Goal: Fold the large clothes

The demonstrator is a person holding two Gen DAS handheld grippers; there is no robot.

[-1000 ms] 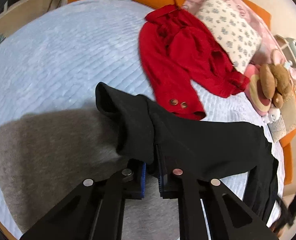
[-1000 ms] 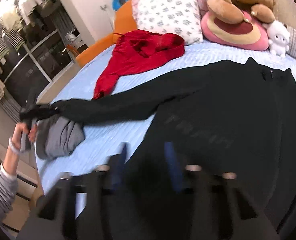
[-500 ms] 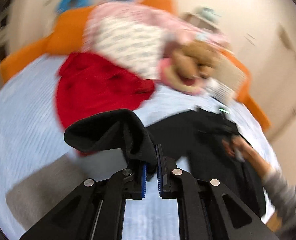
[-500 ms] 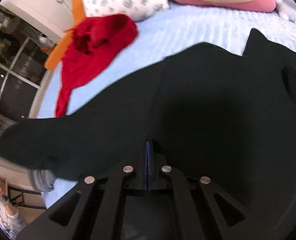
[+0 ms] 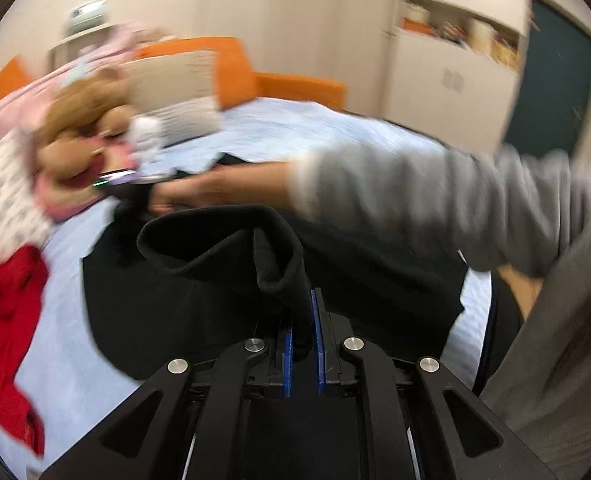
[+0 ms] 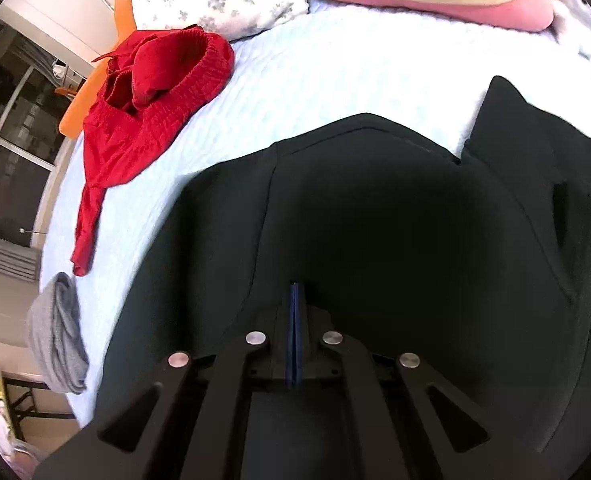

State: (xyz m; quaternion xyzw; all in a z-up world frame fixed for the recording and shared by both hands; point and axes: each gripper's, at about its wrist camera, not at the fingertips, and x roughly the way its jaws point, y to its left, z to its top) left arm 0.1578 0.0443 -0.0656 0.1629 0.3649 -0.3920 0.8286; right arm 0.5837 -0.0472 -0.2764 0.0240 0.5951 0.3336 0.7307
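Two grippers busy | left gripper (image 5: 302, 332) pinching the black jacket (image 6: 375, 208) sleeve cuff, now swung over the body on the bed (image 6: 335, 64) (fold half-done) | right gripper (image 6: 294, 334) pressed together, pinning the fabric

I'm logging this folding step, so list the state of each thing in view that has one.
Left gripper: shut on black sleeve cuff, lifted.
Right gripper: shut, over the black jacket.
Black jacket: spread on the bed.
Red garment: crumpled, unfolded.
Grey garment: bunched at bed edge.
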